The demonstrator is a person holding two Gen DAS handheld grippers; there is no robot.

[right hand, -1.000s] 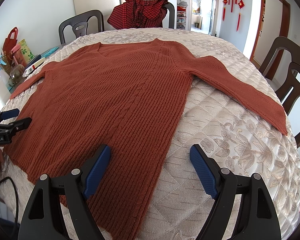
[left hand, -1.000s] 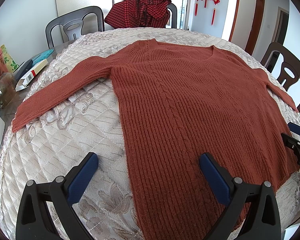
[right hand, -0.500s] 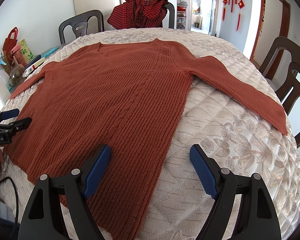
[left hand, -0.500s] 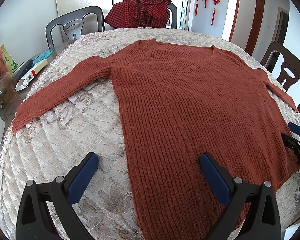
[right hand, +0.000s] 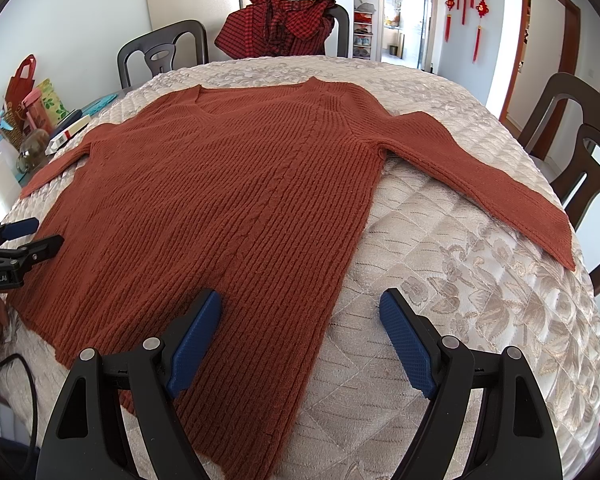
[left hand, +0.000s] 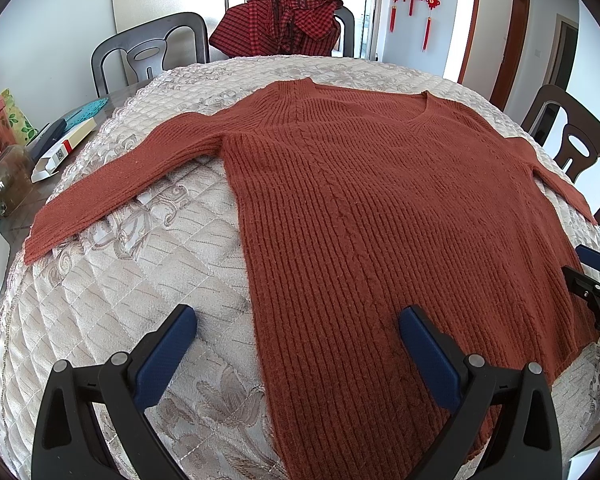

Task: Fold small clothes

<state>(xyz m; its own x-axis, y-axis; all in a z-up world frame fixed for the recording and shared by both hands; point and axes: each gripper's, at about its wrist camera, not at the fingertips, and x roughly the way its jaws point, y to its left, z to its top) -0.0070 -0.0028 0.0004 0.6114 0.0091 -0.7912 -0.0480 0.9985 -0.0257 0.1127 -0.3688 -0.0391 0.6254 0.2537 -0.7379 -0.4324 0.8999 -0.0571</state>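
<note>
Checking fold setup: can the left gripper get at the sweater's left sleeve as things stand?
Probably yes. The left gripper is open and holds nothing, hovering over the sweater's lower left edge. The left sleeve lies flat on the quilt with nothing on it or between it and the gripper.

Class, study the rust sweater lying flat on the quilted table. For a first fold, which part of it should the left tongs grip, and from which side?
Probably the cuff end of the left sleeve of the sweater. It lies straight and away from the body, its edge free on the quilted cover. Come from the left, outer side, and low, so the open left tongs can pinch the thin edge and carry it across the body.
</note>
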